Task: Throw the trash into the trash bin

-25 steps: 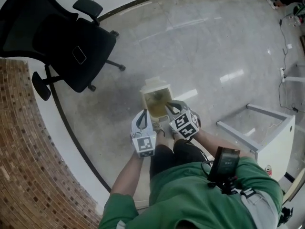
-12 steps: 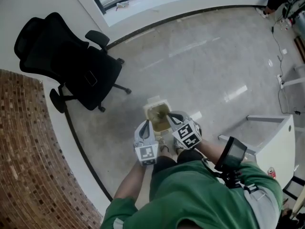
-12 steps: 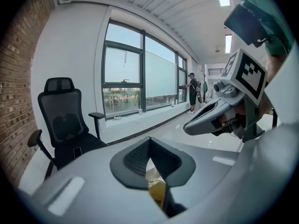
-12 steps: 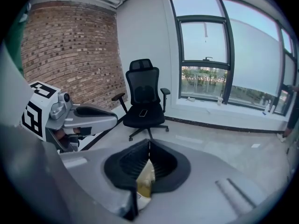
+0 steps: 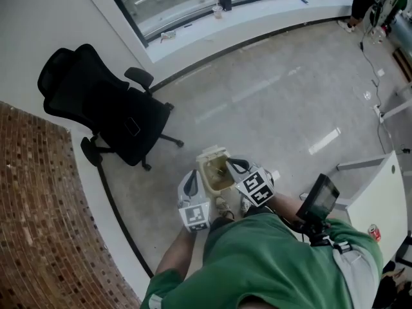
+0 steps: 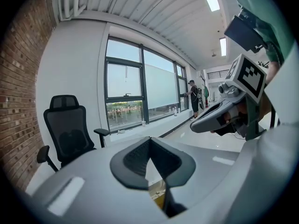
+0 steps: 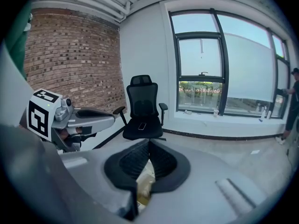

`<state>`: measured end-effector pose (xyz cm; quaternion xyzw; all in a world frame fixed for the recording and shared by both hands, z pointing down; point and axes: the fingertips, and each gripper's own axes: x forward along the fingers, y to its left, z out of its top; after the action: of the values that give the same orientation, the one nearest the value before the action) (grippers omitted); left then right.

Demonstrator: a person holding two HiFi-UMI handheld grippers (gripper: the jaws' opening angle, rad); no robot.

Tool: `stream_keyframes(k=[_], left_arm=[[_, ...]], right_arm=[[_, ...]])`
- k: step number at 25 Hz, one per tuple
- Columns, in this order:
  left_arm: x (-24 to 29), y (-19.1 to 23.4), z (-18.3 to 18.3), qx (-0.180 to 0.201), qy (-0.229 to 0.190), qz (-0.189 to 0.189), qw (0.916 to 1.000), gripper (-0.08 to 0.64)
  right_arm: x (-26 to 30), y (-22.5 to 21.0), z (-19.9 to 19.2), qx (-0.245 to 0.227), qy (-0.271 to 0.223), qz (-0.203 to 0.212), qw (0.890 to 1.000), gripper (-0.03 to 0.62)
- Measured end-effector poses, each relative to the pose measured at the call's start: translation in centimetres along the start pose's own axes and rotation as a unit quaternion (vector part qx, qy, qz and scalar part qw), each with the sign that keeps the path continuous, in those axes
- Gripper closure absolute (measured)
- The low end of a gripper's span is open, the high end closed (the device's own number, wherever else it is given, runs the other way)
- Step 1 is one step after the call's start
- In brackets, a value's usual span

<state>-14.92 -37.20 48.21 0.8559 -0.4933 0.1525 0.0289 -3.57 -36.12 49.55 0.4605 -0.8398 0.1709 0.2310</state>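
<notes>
Item: L gripper & R gripper, jaws of each closed tip-to-tip, side by side above floor; cream trash bin just below, betw. the two, brownish contents inside; black office chair well ahead-left of L gripper.

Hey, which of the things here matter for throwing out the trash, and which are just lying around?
Part of the job: small cream bin, pinched by the left claw and the right claw.
Just lying about: black office chair, red can on the white table, cup on the window ledge.
</notes>
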Motion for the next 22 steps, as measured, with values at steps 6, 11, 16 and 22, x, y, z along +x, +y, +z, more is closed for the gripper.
stream_keyframes(k=[6, 11, 16, 22], left_arm=[[-0.9, -0.5, 3.1, 0.009, -0.033, 0.007, 0.9994, 0.554], [-1.9, 0.1, 4.5, -0.007, -0.047, 0.023, 0.9986, 0.554], [-2.7, -0.3, 5.2, -0.017, -0.055, 0.035, 0.9977, 0.554], [-2.9, -0.9, 6.2, -0.018, -0.060, 0.037, 0.9974, 0.554]], right_arm=[[-2.6, -0.9, 2.1, -0.004, -0.033, -0.009, 0.999, 0.589], [-3.9, -0.8, 3.6, -0.007, -0.058, -0.011, 0.998, 0.589], [-5.4, -0.8, 4.3, -0.006, -0.081, -0.005, 0.997, 0.589], [-6.5, -0.9, 4.7, 0.001, -0.093, 0.003, 0.996, 0.589]])
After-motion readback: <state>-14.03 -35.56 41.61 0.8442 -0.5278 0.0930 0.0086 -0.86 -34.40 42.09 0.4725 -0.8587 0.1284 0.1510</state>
